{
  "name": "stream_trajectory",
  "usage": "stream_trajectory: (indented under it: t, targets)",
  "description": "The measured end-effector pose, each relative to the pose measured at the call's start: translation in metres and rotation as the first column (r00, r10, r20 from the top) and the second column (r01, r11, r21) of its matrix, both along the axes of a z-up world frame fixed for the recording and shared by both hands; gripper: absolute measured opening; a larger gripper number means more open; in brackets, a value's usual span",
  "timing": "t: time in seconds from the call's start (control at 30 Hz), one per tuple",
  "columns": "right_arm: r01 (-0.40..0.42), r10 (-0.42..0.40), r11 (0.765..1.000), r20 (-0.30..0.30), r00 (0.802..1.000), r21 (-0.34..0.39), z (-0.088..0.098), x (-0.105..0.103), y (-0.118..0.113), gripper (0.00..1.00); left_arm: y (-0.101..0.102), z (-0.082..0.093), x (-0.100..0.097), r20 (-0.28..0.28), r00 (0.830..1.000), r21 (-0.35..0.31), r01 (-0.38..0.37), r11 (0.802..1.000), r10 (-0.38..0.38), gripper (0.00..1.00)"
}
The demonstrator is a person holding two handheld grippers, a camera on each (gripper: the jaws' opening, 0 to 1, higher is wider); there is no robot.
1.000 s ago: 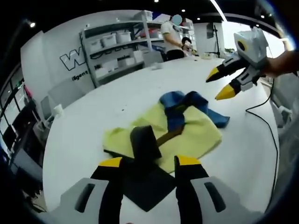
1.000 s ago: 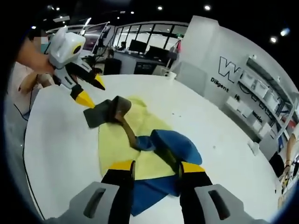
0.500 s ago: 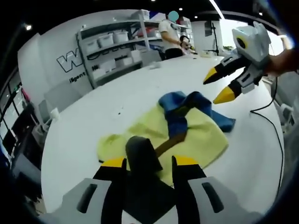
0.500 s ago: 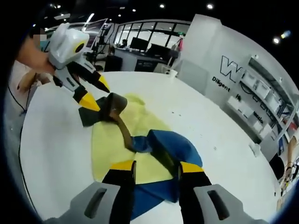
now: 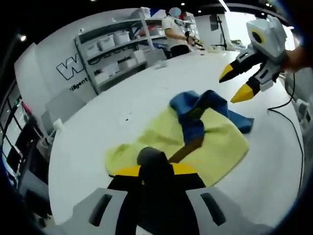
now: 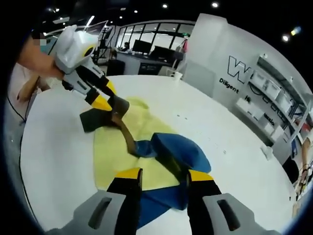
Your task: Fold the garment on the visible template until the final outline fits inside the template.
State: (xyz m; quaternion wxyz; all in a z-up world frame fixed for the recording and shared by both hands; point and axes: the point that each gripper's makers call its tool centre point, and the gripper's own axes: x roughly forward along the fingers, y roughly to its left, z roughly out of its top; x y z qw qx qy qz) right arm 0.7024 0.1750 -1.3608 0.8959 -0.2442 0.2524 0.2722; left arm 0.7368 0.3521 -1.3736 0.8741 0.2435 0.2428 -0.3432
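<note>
A garment with a blue part (image 5: 193,105), a brown strip and a dark grey end (image 5: 154,159) lies crumpled across a yellow template sheet (image 5: 161,132) on the white table. My left gripper (image 5: 157,171) is shut on the dark grey end, which bunches up between its jaws; the right gripper view shows this left gripper (image 6: 106,96) at the sheet's far corner. My right gripper (image 6: 164,176) stands open just over the blue part (image 6: 176,152), which lies partly off the yellow sheet (image 6: 112,152). In the left gripper view the right gripper (image 5: 232,87) hovers beyond the blue end.
The round white table (image 5: 98,122) has bare surface all around the sheet. A black cable (image 5: 293,127) trails along its right side. Shelves with white bins (image 5: 117,44) and a standing person (image 5: 176,29) are behind; desks with monitors (image 6: 146,49) stand past the far edge.
My left gripper moved in over the dark grey end and its jaws closed on it. The right gripper stayed open and hardly moved.
</note>
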Motion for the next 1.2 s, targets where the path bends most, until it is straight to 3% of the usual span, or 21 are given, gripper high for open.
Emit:
stream_trajectory:
  t: [0.33, 0.5, 0.63, 0.73, 0.83, 0.93, 1.03, 1.2]
  targets:
    - [0.001, -0.001, 1.000, -0.001, 1.000, 0.000, 0.000, 0.002, 0.001, 0.31, 0.017, -0.003, 0.003, 0.017, 1.000, 0.069, 0.024, 0.997, -0.025, 0.05]
    - [-0.005, 0.005, 1.000, -0.003, 1.000, 0.000, -0.001, 0.001, 0.003, 0.31, 0.025, -0.005, 0.004, 0.017, 0.999, 0.091, 0.030, 0.995, -0.032, 0.06]
    - [-0.004, 0.004, 1.000, -0.004, 1.000, 0.003, -0.001, 0.001, 0.004, 0.31, 0.036, -0.010, 0.005, 0.013, 0.999, 0.135, 0.045, 0.990, -0.047, 0.13]
    - [-0.003, 0.003, 1.000, -0.003, 1.000, 0.005, -0.001, 0.001, 0.004, 0.31, 0.036, -0.011, 0.003, 0.018, 0.997, 0.150, 0.066, 0.987, -0.070, 0.26]
    - [-0.001, 0.001, 1.000, -0.006, 1.000, 0.005, -0.002, 0.001, 0.003, 0.31, 0.030, -0.010, 0.002, 0.051, 0.988, 0.212, 0.129, 0.969, -0.143, 0.35]
    - [0.002, -0.002, 1.000, -0.007, 1.000, 0.005, -0.002, 0.000, 0.003, 0.31, 0.024, -0.009, 0.003, 0.056, 0.987, 0.212, 0.139, 0.967, -0.154, 0.34]
    - [0.003, -0.003, 1.000, -0.009, 1.000, 0.005, -0.003, -0.001, 0.002, 0.31, 0.018, 0.004, 0.009, 0.074, 0.990, 0.151, 0.109, 0.983, -0.121, 0.33]
    - [0.008, -0.008, 1.000, -0.012, 1.000, 0.003, -0.003, -0.002, 0.001, 0.30, 0.016, 0.007, 0.012, 0.081, 0.986, 0.178, 0.129, 0.976, -0.145, 0.31]
